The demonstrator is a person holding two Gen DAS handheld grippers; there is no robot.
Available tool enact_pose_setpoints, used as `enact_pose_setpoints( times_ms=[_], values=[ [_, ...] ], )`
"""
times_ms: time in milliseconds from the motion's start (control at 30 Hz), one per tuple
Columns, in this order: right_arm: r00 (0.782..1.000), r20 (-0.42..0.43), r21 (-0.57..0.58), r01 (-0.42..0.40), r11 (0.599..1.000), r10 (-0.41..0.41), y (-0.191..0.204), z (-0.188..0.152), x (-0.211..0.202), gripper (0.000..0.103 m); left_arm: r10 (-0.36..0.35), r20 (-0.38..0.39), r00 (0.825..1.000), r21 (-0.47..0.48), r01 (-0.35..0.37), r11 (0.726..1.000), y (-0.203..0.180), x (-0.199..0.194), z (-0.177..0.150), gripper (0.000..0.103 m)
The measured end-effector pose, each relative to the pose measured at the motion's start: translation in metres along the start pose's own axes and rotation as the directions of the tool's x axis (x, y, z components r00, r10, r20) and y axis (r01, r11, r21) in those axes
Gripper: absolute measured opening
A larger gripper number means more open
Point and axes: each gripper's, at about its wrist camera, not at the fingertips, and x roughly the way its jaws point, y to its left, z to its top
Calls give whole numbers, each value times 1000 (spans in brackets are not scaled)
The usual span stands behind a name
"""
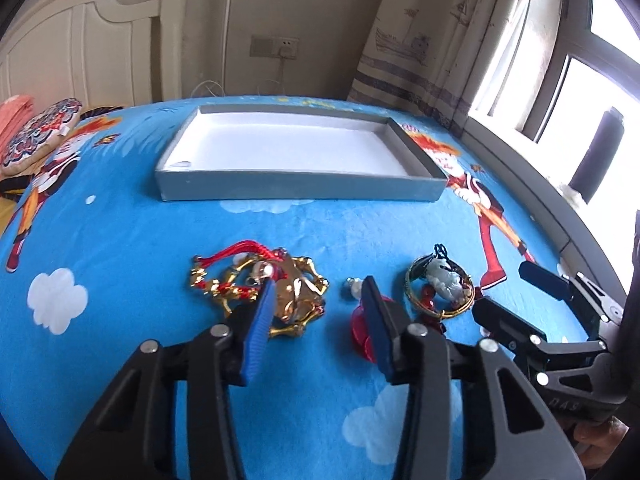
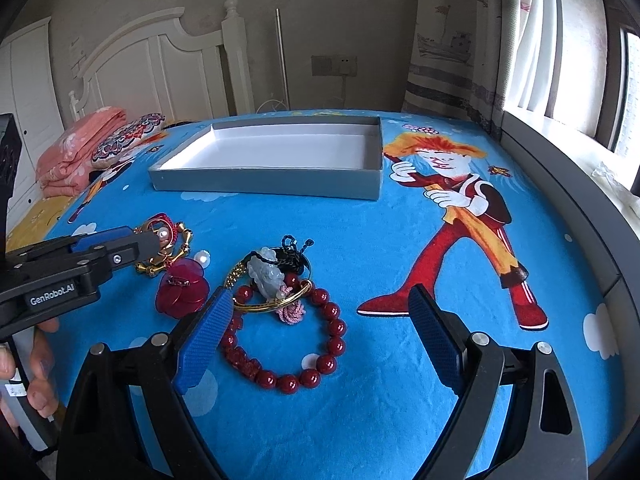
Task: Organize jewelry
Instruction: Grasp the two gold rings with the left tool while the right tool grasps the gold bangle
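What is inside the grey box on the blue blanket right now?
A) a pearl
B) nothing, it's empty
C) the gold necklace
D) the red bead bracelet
B: the grey box shows only its bare white bottom, while the red bead bracelet, the gold piece and the pearl all lie on the blue blanket in front of it.

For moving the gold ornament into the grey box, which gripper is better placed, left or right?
The left. The left gripper has its jaws around the gold ornament, with the grey box straight ahead. The right gripper stands open over the red bead bracelet, away from the ornament.
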Motion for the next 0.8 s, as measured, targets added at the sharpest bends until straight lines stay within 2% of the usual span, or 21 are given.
enact_pose_setpoints(
  times_ms=[33,100,200,367,567,667,800],
  values=[
    [1000,-1,-2,0,1000,0,0,1,1,83,1,-13,1000,2,-1,1000,0,4,1,31],
    [1000,-5,-8,-8,1000,8,1,3,4,82,6,-22,1000,9,-6,1000,1,9,2,14],
    [1000,-17,-10,-19,1000,19,3,7,9,79,8,-11,1000,3,-8,1000,3,9,2,5],
    [997,-58,20,-51,999,52,1,12,21,74,-4,23,1000,-2,4,1000,7,0,4,5],
    [997,-64,-27,-43,999,42,10,15,25,48,-11,44,999,-9,12,1000,9,-7,4,5],
    [997,-59,-50,-58,997,55,14,17,23,48,-19,48,999,-4,19,1000,7,-10,2,5],
    [993,-96,-48,-75,996,70,13,18,32,48,-29,55,998,-2,29,1000,6,-12,0,5]
  ],
)
